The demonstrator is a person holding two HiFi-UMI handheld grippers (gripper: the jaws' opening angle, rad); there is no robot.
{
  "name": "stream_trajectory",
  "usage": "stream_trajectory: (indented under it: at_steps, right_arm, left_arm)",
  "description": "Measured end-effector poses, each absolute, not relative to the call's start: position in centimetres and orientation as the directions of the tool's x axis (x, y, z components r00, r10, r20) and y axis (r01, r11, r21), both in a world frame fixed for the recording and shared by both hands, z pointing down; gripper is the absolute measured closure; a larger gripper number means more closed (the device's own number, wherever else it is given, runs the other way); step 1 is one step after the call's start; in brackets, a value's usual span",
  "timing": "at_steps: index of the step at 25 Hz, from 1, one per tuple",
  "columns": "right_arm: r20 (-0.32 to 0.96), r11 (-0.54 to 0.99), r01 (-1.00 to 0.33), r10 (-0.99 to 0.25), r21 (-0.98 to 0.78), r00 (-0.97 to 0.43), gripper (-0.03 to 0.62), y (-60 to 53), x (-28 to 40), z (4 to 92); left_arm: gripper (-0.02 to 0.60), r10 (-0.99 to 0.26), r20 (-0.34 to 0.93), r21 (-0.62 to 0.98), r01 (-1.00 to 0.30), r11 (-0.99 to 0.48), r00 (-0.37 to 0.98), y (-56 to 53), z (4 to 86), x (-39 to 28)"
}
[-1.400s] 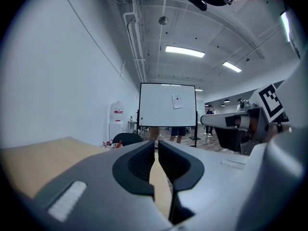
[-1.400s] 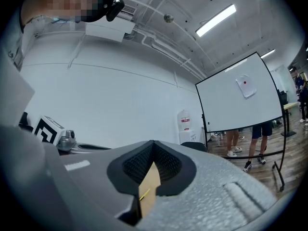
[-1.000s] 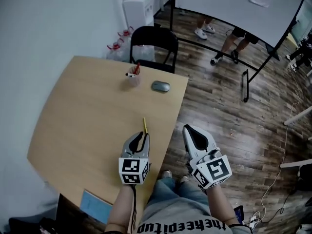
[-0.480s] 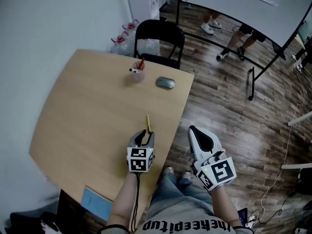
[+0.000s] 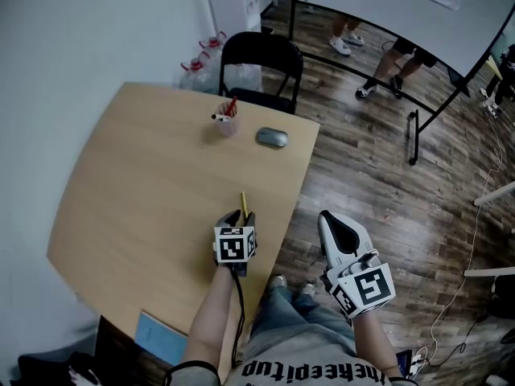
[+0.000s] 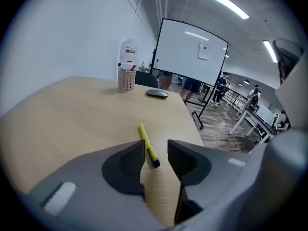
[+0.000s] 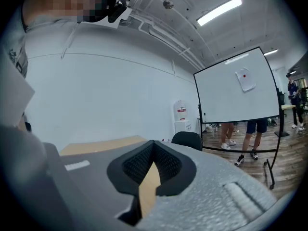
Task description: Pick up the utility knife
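Note:
The utility knife (image 5: 243, 202) is slim and yellow with a dark near end, and lies on the wooden table (image 5: 145, 183) close to its right edge. My left gripper (image 5: 239, 216) points down at it, jaws opening. In the left gripper view the knife (image 6: 146, 143) has its dark end between the tips of the left gripper (image 6: 156, 150), and the pads are not touching it. My right gripper (image 5: 328, 218) hangs off the table's right side over the floor. In its own view the right gripper (image 7: 153, 150) is shut with nothing in it.
A pink pen cup (image 5: 227, 122) and a grey mouse (image 5: 272, 137) sit at the table's far end, with a black chair (image 5: 261, 63) behind. A blue notebook (image 5: 159, 338) lies at the near edge. A whiteboard (image 5: 402, 6) and people's legs stand beyond.
My left gripper has come down towards the table onto the knife's near end, and its jaws have spread wider. The right gripper has stayed about where it was.

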State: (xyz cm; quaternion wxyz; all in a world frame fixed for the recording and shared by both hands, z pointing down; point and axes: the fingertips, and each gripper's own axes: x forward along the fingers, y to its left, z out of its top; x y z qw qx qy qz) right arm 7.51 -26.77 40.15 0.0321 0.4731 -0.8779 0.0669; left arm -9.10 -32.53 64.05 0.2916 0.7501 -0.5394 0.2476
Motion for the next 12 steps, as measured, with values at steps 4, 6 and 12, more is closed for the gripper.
stream_trajectory:
  at_steps: [4,6,12]
  right_arm:
    - [0.127,0.531,-0.843,-0.834,-0.080,-0.537,0.592,-26.8,7.9,40.2]
    - [0.129,0.526,-0.847,-0.837,-0.078,-0.531,0.592,-26.9,8.2,40.2]
    - [0.136,0.515,-0.854,-0.843,-0.076,-0.521,0.592,-27.1,8.7,40.4]
  left_arm:
    - [0.403,-0.632,0.721,0.145,-0.954,-0.263,0.284,-32.7,65.4,-8.9]
    - [0.402,-0.623,0.733,0.133,-0.955,-0.264,0.274,-32.7,66.1,-8.7]
    - [0.405,-0.626,0.742,0.106,-0.964,-0.245,0.241,-33.2,66.8,-8.9]
